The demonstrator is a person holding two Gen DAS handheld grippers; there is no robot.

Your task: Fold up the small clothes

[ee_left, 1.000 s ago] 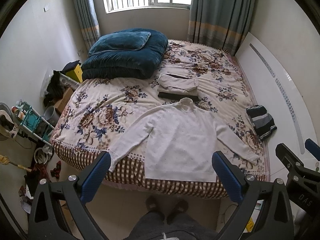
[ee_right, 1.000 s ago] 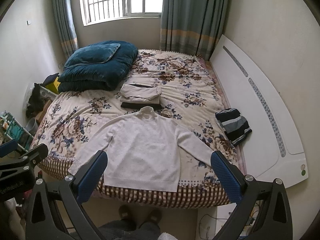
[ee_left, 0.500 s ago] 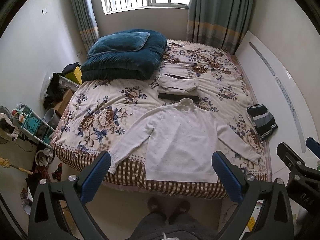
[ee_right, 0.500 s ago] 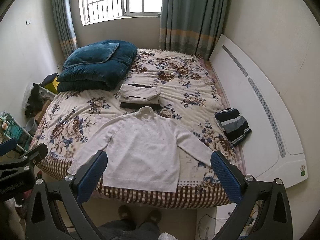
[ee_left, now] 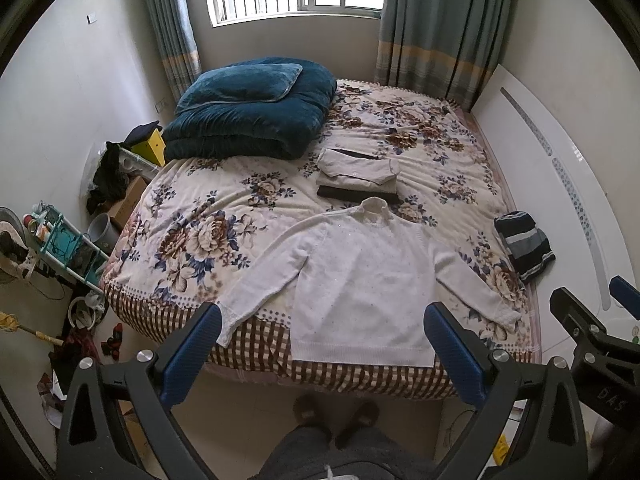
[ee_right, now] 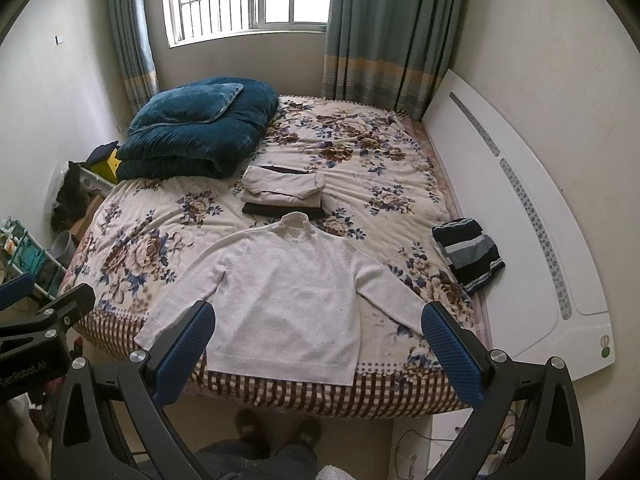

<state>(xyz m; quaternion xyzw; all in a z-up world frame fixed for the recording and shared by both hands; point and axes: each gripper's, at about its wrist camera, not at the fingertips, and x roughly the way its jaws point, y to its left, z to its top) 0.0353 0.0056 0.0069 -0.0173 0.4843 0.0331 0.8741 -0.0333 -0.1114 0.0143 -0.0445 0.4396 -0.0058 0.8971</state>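
Observation:
A white long-sleeved sweater (ee_left: 360, 280) lies flat, sleeves spread, at the near edge of the floral bed (ee_left: 248, 216); it also shows in the right wrist view (ee_right: 288, 300). My left gripper (ee_left: 320, 344) is open and empty, held above the floor before the sweater's hem. My right gripper (ee_right: 318, 344) is open and empty, at the same height. A stack of folded beige and dark clothes (ee_left: 358, 174) sits beyond the collar. A striped dark garment (ee_right: 468, 254) lies at the bed's right edge.
A folded blue quilt with a pillow (ee_left: 248, 114) fills the bed's far left. A white headboard panel (ee_right: 520, 216) leans along the right wall. A cluttered rack and boxes (ee_left: 60, 240) stand on the floor at left. My feet (ee_left: 336, 416) are at the bed's foot.
Both grippers have drifted slightly, so the bed sits a little differently in each view. Both stay open and the sweater has not moved.

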